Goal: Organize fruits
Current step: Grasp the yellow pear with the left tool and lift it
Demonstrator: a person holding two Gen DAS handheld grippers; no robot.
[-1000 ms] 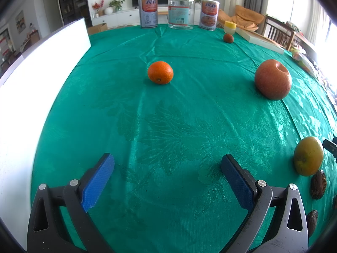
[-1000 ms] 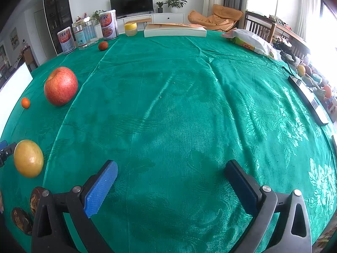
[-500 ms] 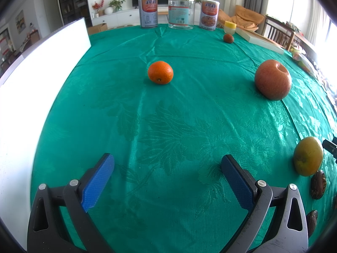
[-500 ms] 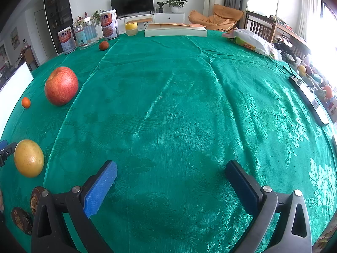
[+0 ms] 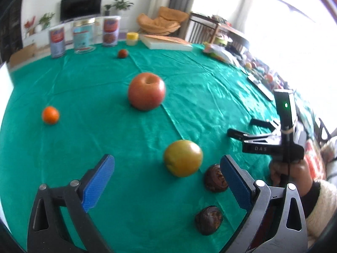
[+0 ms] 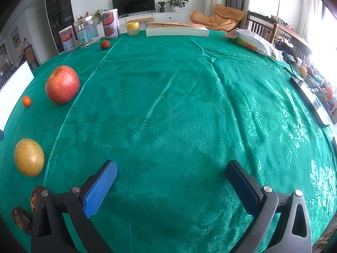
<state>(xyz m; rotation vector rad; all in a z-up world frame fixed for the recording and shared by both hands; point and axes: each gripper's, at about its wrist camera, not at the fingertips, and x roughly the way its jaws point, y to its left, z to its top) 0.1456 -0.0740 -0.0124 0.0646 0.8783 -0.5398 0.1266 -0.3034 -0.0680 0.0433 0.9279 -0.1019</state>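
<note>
While both tools hang over the green damask-clothed table, the left gripper has its jaws wide, aimed at the round yellow-green citrus fruit, probably to straddle it. Beyond that fruit sits the large red apple; left of the apple, the small orange mandarin; nearer than the citrus, 2 dark wrinkled fruits. The right gripper, jaws wide, holds nothing.
</note>
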